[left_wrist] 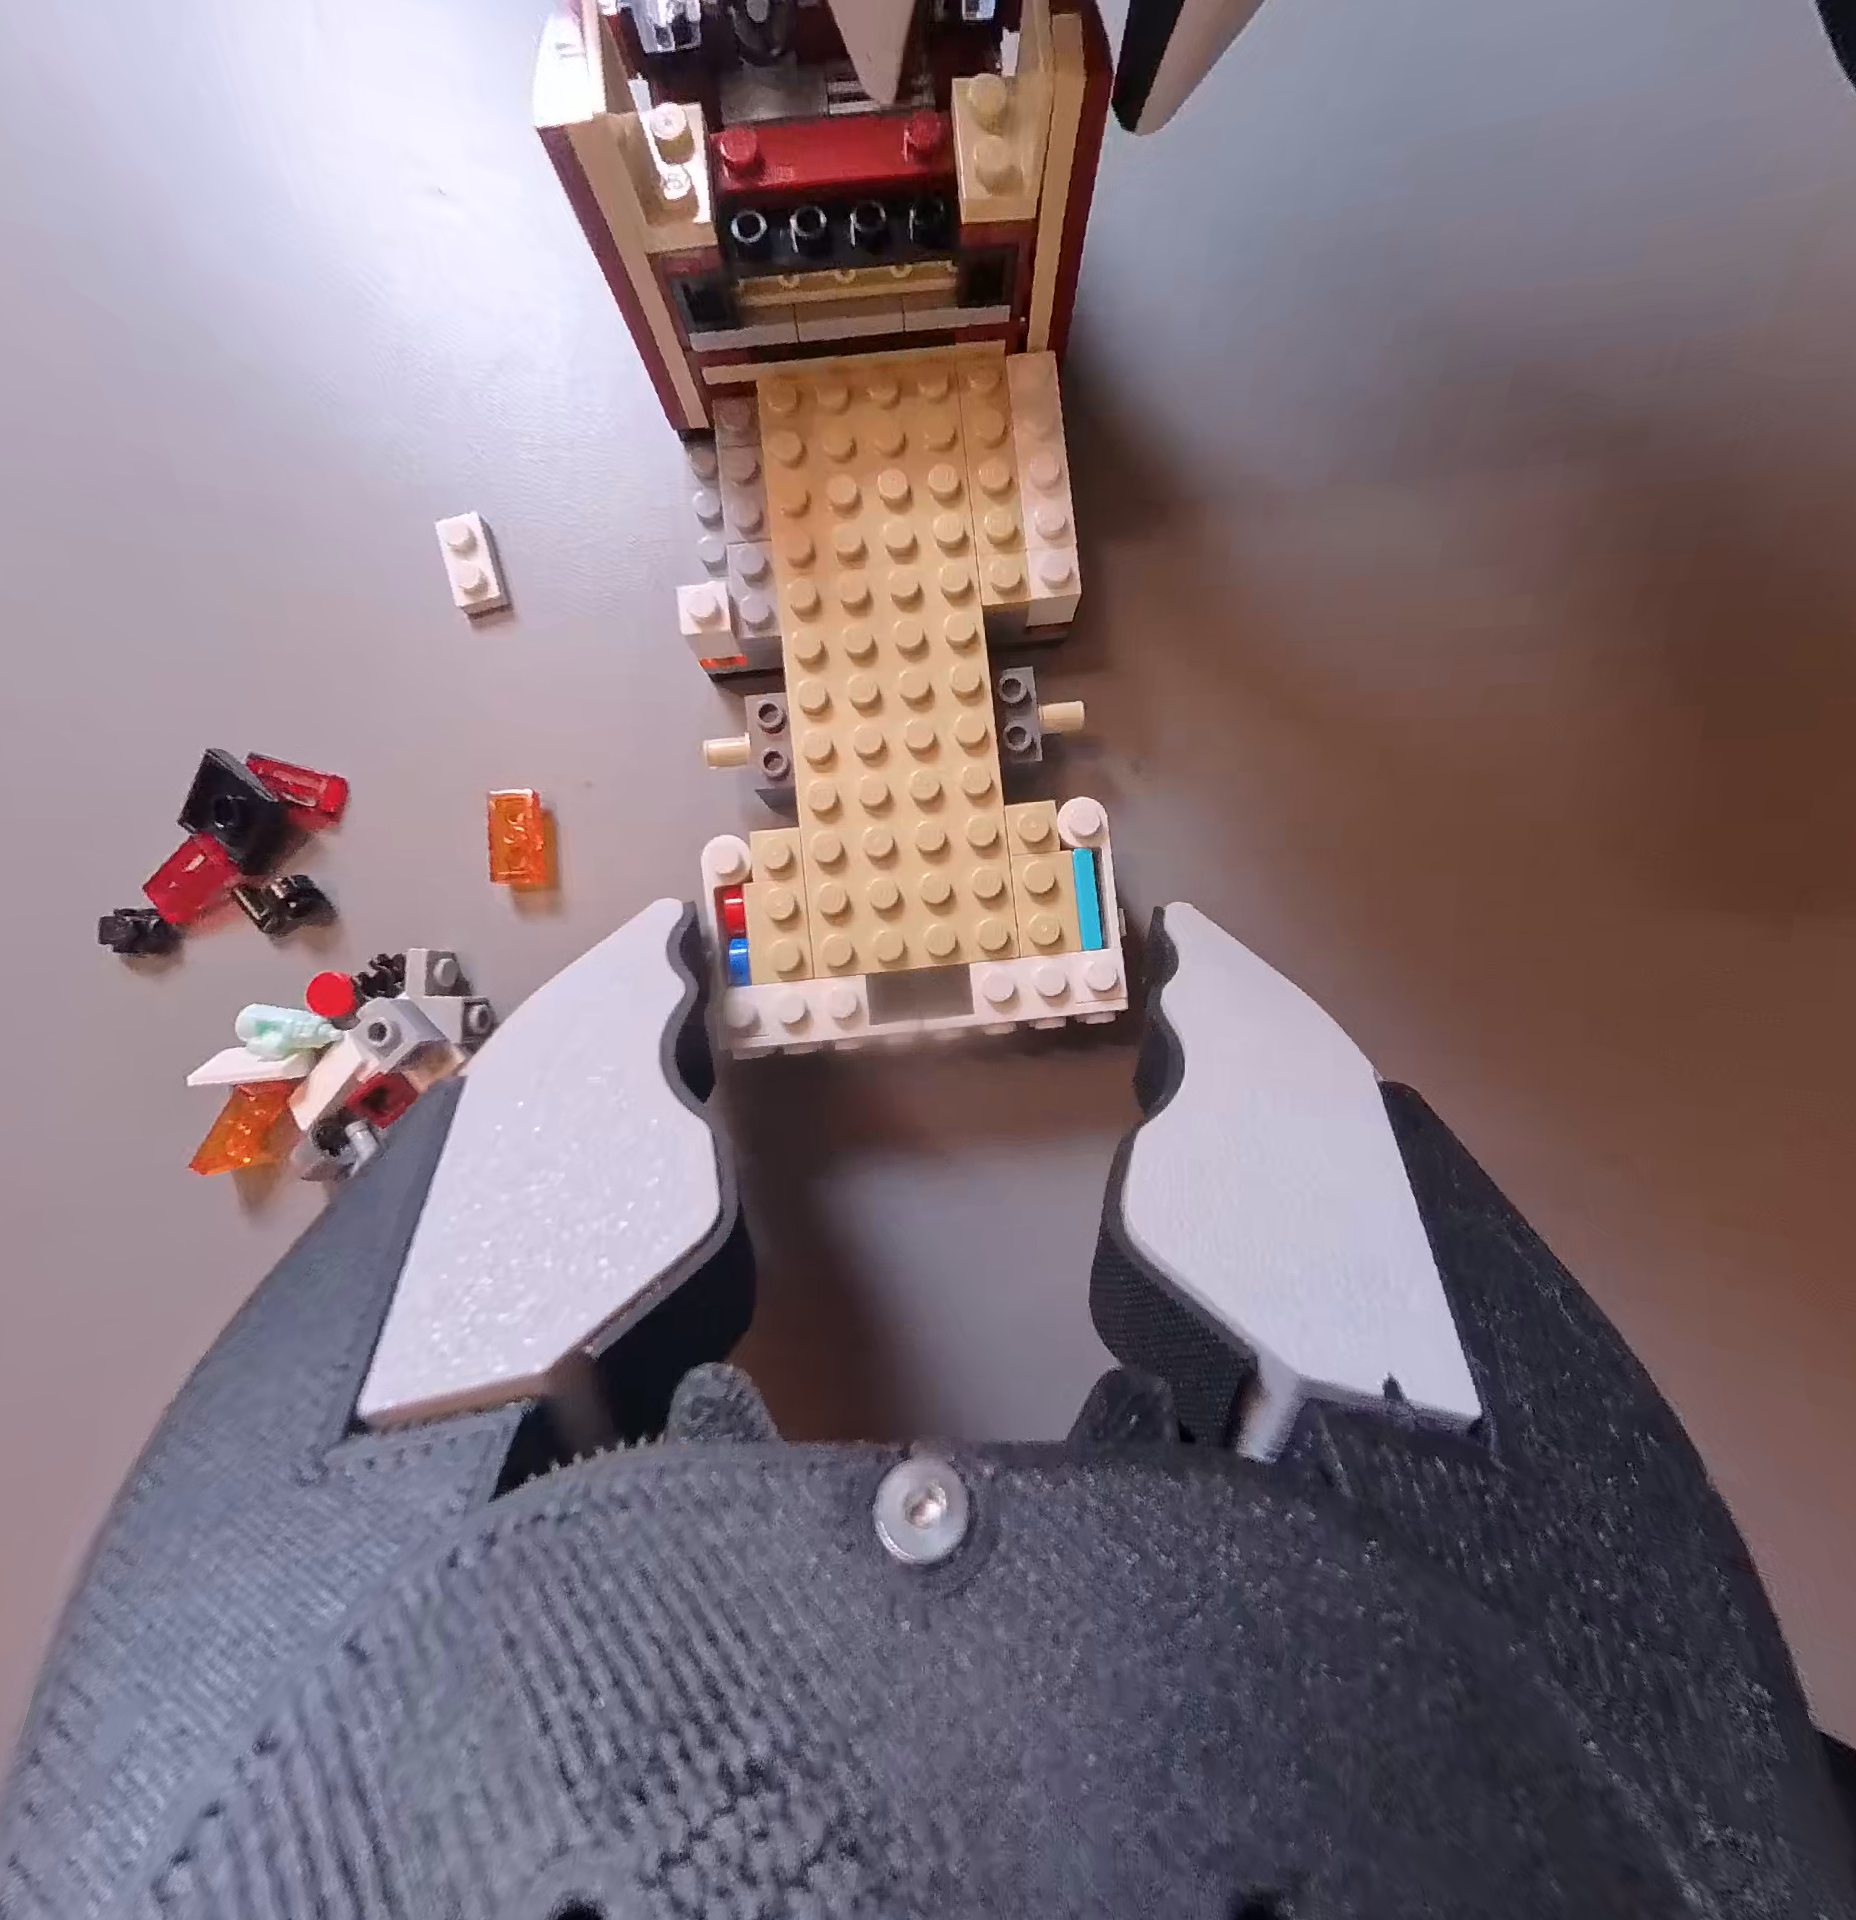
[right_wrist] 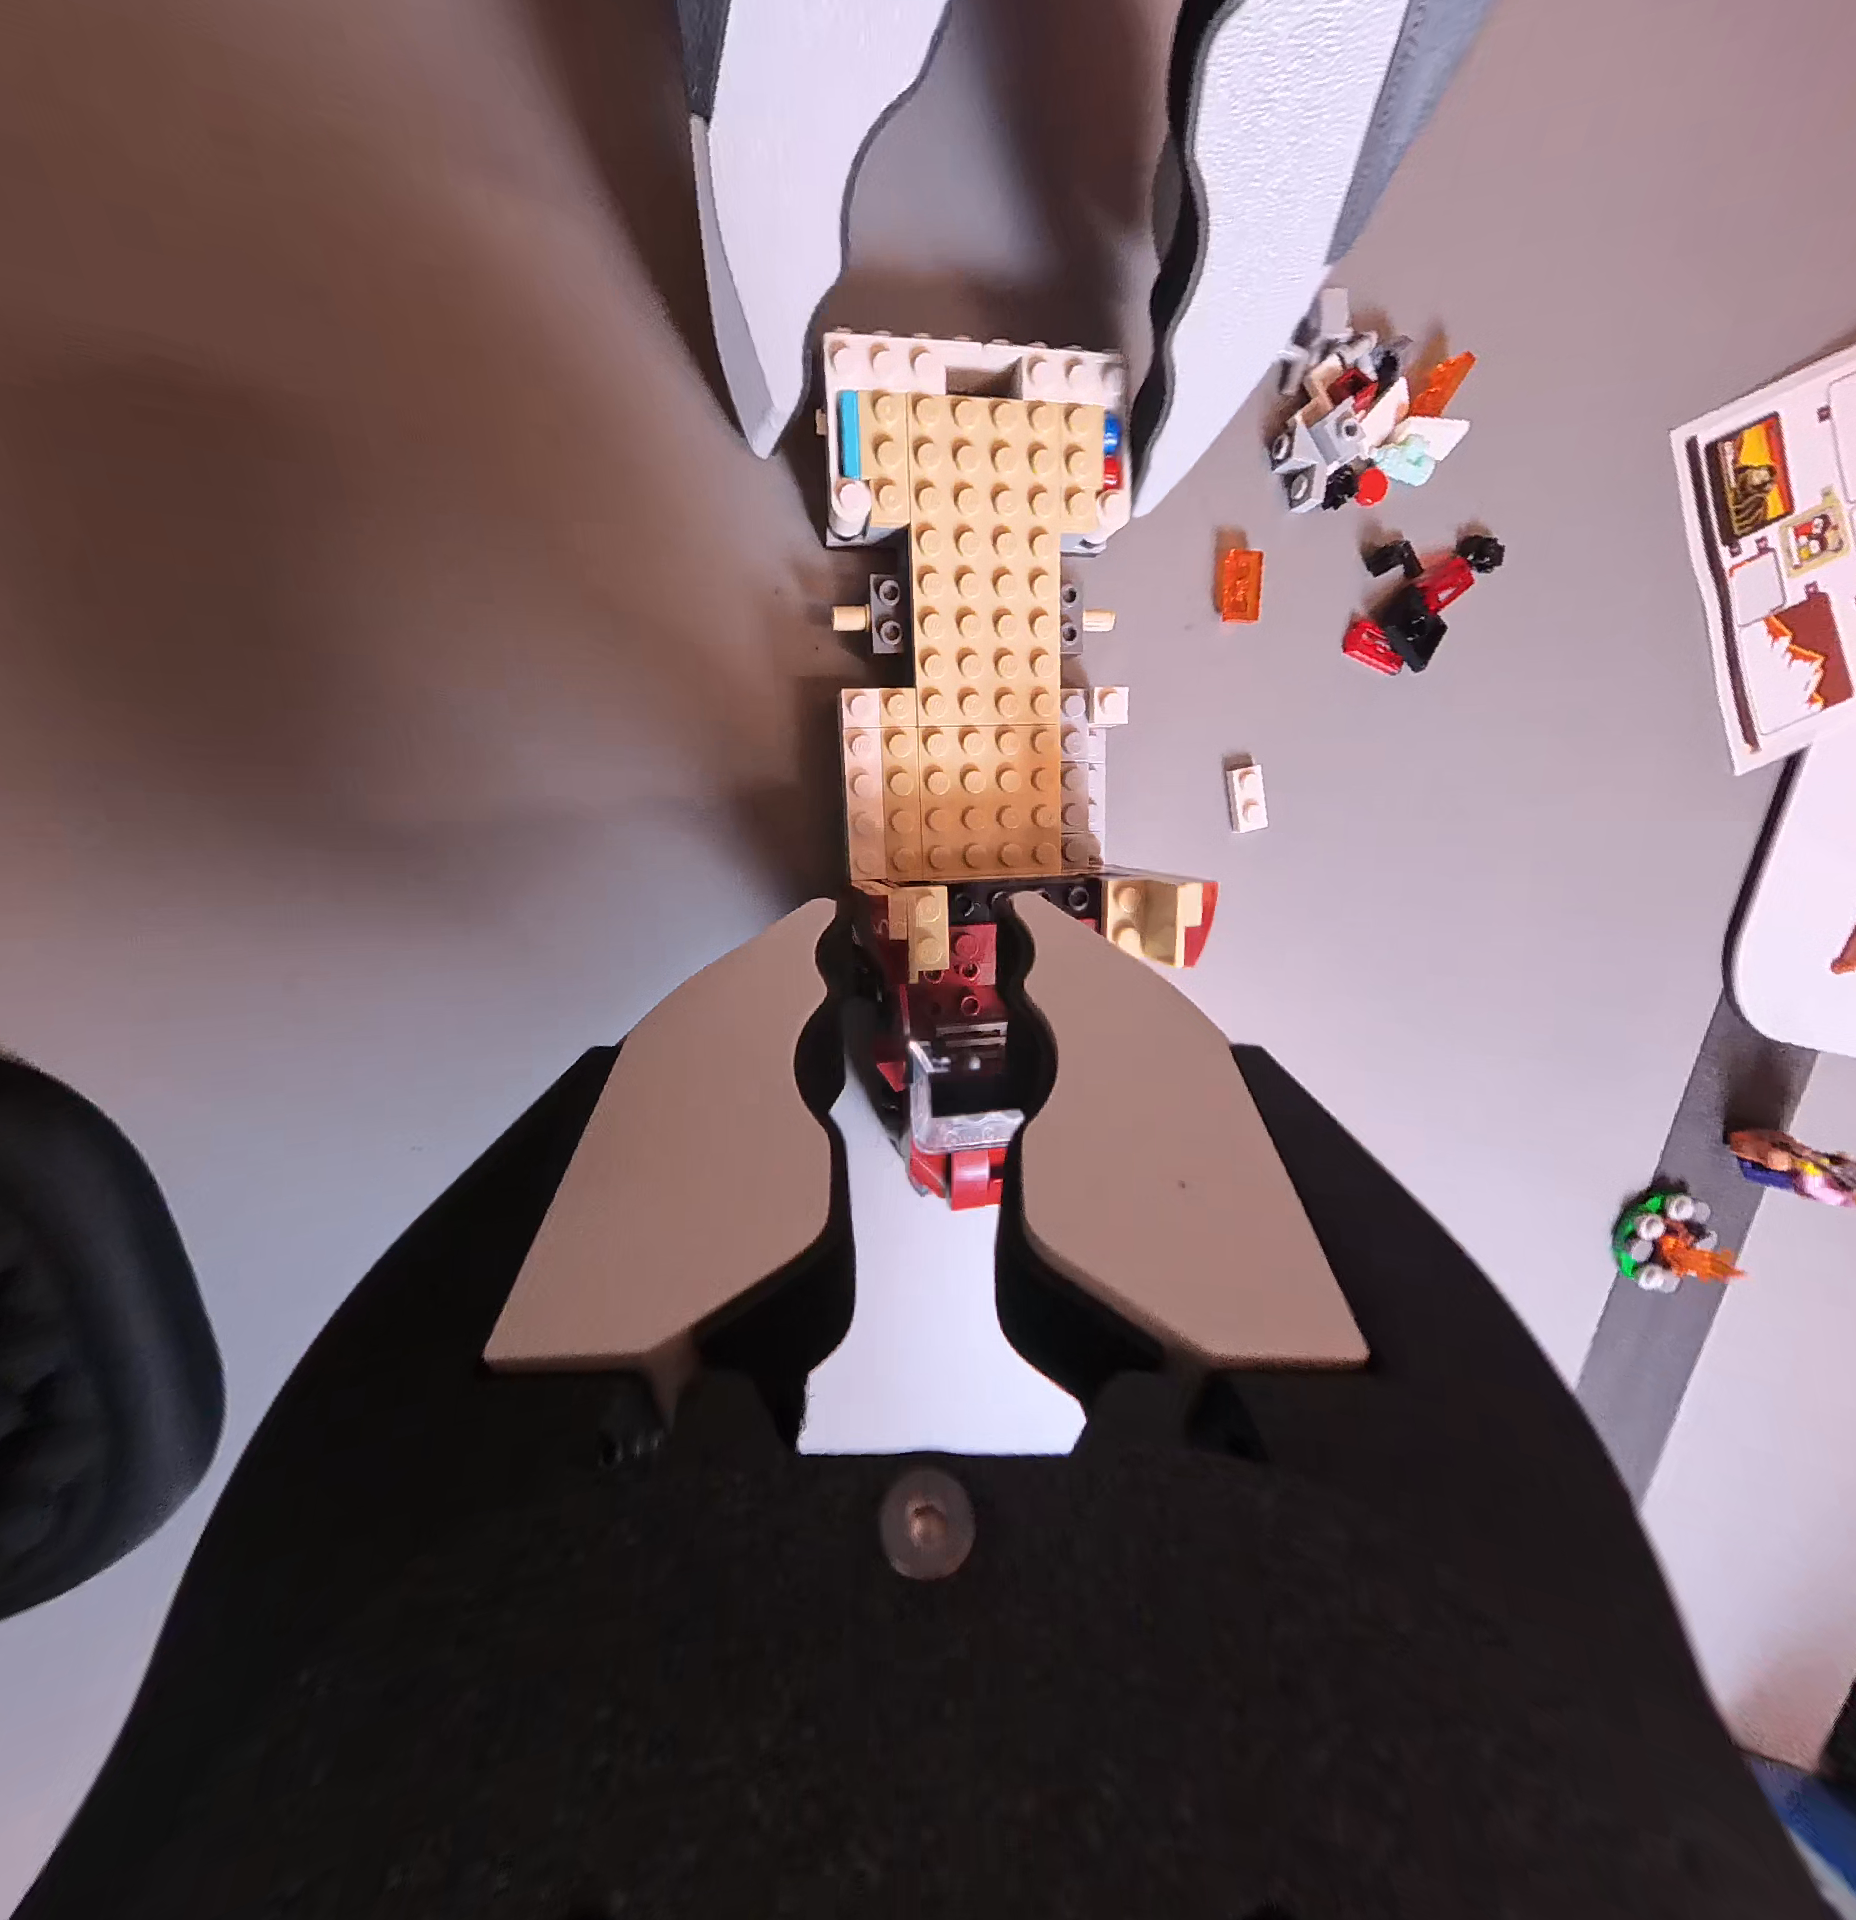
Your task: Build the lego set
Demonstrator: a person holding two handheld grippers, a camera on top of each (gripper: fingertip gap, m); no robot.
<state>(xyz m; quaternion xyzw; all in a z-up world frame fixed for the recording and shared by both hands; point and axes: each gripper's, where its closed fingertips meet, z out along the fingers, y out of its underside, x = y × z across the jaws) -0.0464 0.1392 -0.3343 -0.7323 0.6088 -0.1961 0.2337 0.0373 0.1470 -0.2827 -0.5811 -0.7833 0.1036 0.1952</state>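
In the left wrist view, the dark red cab end of the lego vehicle point(left_wrist: 851, 187) is cut off by the top edge, and the right gripper point(left_wrist: 882, 52) there shows only as pale finger parts. In the right wrist view, the sticker sheet point(right_wrist: 1797, 561) runs off the right edge. The right gripper's fingers point(right_wrist: 695, 1122) cover the cab's sides, so contact cannot be judged.

No legible text, numbers or brand marks anywhere; only printed pictures on the sticker sheet point(right_wrist: 1797, 561) at right edge of the right wrist view.
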